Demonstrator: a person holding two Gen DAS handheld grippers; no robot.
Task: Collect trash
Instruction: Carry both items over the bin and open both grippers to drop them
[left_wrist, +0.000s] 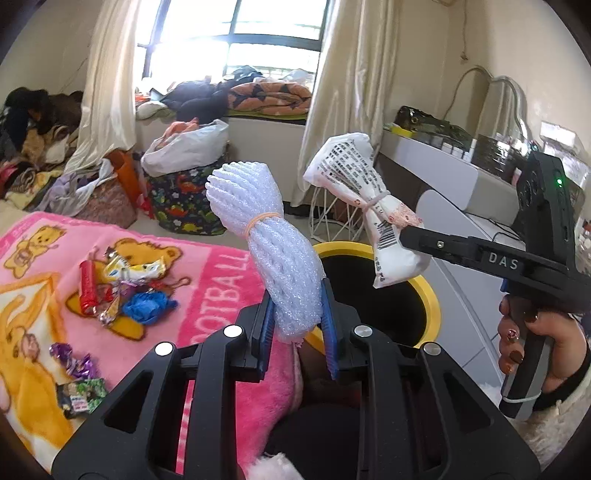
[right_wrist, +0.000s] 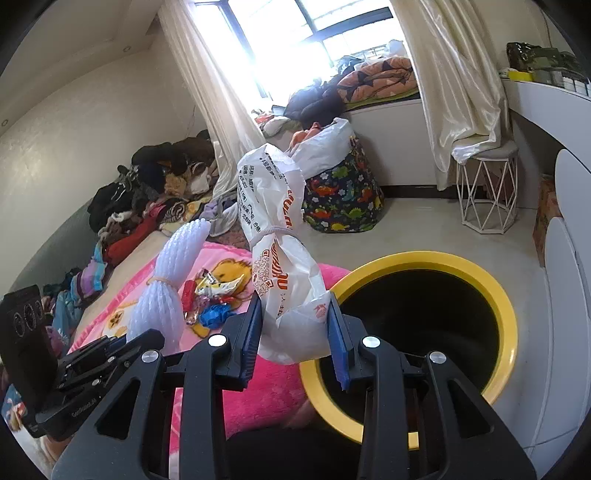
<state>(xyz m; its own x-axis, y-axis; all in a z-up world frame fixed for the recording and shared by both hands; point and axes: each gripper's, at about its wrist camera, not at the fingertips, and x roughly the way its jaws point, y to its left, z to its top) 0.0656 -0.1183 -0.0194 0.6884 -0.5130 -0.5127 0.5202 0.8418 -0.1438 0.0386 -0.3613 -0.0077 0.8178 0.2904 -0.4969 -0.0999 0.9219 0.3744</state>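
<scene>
— Foam net bundle (left_wrist: 271, 254)?
— Pinched at its lower end between the blue pads of the left gripper (left_wrist: 298, 325), jaws pressed onto it. Standing up and tilted away, tied round the middle with an orange rubber band (left_wrist: 263, 220). Held at the bed's edge, just beside the near rim of the yellow-rimmed bin (left_wrist: 430, 295).
— And the white printed plastic bag (right_wrist: 286, 258)?
— Clamped at its bottom in the right gripper (right_wrist: 295, 332), jaws squeezing it. Knotted at the waist, leaning up and to the left. Hanging right at the bin's rim (right_wrist: 495, 291) in the right wrist view, partly over the dark opening in the left one.
— Hand on that gripper?
— Wrapped round the handle (left_wrist: 532, 343), dark polished nails showing.
— Still lying about?
— Loose wrappers (left_wrist: 122, 284) on the pink bear blanket (left_wrist: 207, 280), with a crumpled blue glove (left_wrist: 147, 306) among them. Two more small packets (left_wrist: 79, 380) nearer the camera.
— Further off?
— Dinosaur-print bag (right_wrist: 343, 199) on the floor, wire stool (right_wrist: 484, 188) beside the curtain, clothes heaped along the wall.
</scene>
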